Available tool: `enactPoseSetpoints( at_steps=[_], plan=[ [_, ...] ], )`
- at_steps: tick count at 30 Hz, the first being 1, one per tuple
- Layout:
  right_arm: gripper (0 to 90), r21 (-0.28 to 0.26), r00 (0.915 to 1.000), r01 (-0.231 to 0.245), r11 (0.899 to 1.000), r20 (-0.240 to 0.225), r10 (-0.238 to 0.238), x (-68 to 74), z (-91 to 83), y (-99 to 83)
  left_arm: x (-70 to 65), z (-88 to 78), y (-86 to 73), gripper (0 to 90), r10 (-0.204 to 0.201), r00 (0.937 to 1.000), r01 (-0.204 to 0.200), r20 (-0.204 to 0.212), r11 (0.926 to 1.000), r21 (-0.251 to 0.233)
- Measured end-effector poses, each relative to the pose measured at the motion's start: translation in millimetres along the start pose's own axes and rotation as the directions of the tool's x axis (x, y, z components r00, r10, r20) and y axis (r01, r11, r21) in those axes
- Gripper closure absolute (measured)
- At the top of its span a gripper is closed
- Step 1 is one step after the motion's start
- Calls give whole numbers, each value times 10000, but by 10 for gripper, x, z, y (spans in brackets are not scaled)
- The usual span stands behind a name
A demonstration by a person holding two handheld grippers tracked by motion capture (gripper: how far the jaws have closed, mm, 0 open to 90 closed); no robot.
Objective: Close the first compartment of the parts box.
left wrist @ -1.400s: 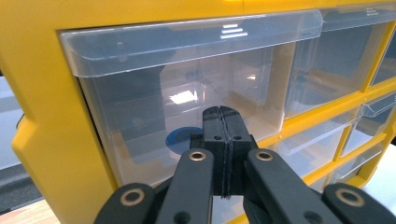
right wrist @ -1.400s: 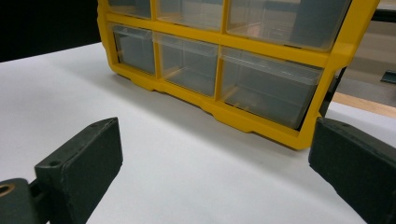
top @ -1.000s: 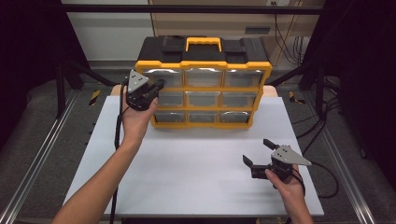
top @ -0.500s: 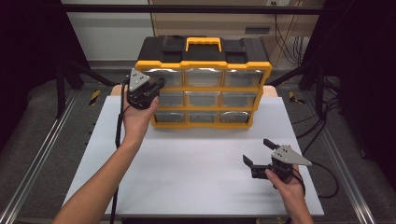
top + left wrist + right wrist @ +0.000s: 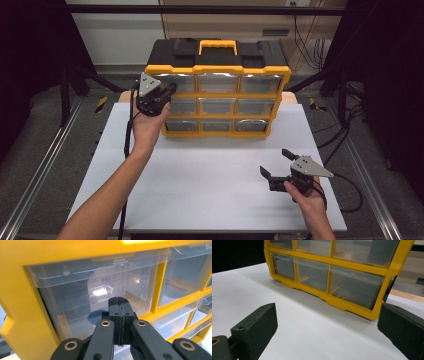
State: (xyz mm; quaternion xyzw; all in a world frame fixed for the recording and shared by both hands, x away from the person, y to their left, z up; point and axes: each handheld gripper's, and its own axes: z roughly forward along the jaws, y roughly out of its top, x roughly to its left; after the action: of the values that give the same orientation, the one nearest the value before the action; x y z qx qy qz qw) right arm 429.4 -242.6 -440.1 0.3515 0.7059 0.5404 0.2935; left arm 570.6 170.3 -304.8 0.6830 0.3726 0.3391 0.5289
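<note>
Organizer: the yellow and black drawer organizer (image 5: pixel 218 90) stands upright at the far middle of your white table (image 5: pixel 210 185), its nine clear drawers facing you.
Top-left drawer: your left gripper's camera looks straight into this clear drawer (image 5: pixel 95 290); a blue round thing (image 5: pixel 96 316) shows through its front, low down.
Your left gripper: you hold the left gripper (image 5: pixel 167 90) up at the organizer's top-left corner, jaws clenched pad to pad with nothing between them, tips just at the drawer front; whether they touch it, you cannot tell.
Your right gripper: the right gripper (image 5: pixel 277 162) rests low over the table's near right, well apart from the organizer, jaws spread wide and empty.
</note>
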Motion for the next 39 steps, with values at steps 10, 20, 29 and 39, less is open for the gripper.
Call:
enactPoseSetpoints(
  at_steps=[10, 20, 29, 39],
  plan=[
    [33, 53, 10000, 24, 10000, 13, -24, -2, 5, -2, -7, 9, 0, 900, 13, 10000, -13, 15, 10000, -27],
    [36, 30, 10000, 35, 10000, -12, -35, -4, 8, -3, -11, 13, -2, 900, 84, 10000, -84, 49, 10000, 17],
    [37, 51, 10000, 31, 10000, -28, -31, 2, 8, -3, -19, 14, -5, 900, 60, 10000, -60, 48, 10000, 6],
    [37, 32, 10000, 40, 10000, -28, -40, -1, 9, -2, -61, -44, 20, 900, 50, 9997, -45, 236, 9998, -174]
  ],
)
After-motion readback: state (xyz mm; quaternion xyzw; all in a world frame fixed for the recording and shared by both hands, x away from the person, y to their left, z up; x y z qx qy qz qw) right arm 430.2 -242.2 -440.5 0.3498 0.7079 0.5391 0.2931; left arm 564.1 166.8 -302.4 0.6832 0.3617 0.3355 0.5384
